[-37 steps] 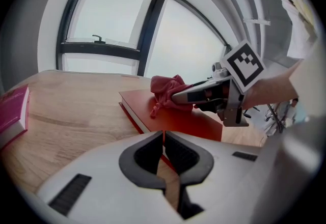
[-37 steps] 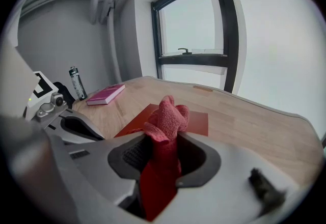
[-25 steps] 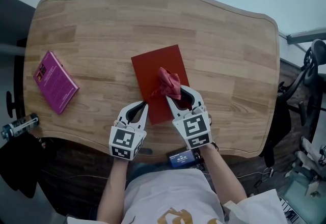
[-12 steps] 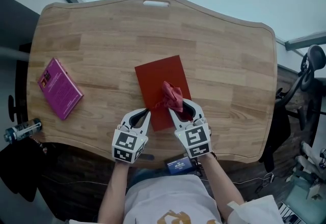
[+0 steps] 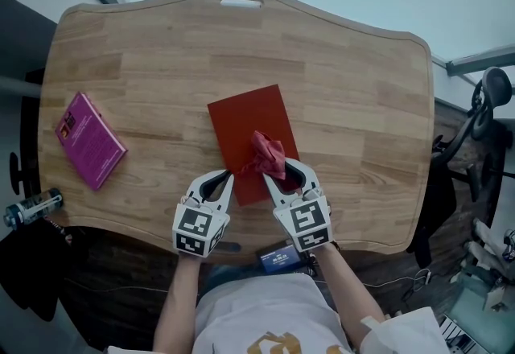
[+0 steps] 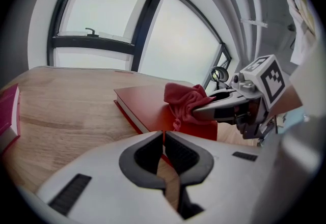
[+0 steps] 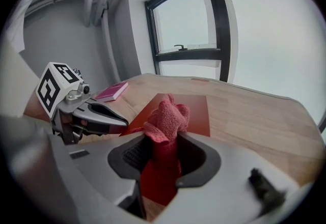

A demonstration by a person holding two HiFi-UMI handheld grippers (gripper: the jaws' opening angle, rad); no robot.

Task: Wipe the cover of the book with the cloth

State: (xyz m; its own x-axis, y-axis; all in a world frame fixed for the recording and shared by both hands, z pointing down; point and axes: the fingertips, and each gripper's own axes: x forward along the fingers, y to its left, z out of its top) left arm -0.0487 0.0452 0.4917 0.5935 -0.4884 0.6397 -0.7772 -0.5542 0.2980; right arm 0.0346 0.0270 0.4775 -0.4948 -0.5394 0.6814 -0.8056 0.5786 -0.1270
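Left gripper (image 5: 228, 177): jaws were drawn together with only a sliver of a gap and nothing between them; the tips sat at the near left edge of the red book (image 5: 245, 123). Whether they touched it could not be told.
Right gripper (image 5: 283, 175): jaws were clamped on the cloth (image 5: 267, 153), which bunched up above and ahead of the tips.
Cloth: a crumpled red wad resting on the near half of the red book's cover. Its underside and the contact patch were hidden by its own folds.
Red book: lay flat and closed near the middle of the table (image 5: 354, 87), slightly skewed. Its near end was covered by the cloth and both grippers.
Hidden: the table's near edge behind the grippers and the person's arms.
Pink book (image 5: 88, 139): lay flat near the left edge, well apart from the red book; the print on its cover was too small to read.
Bottle (image 5: 32, 206): lay beyond the table's left edge, partly cut off.
Open room: bare wood lay beyond the red book's far end, and a broad bare stretch to its right.
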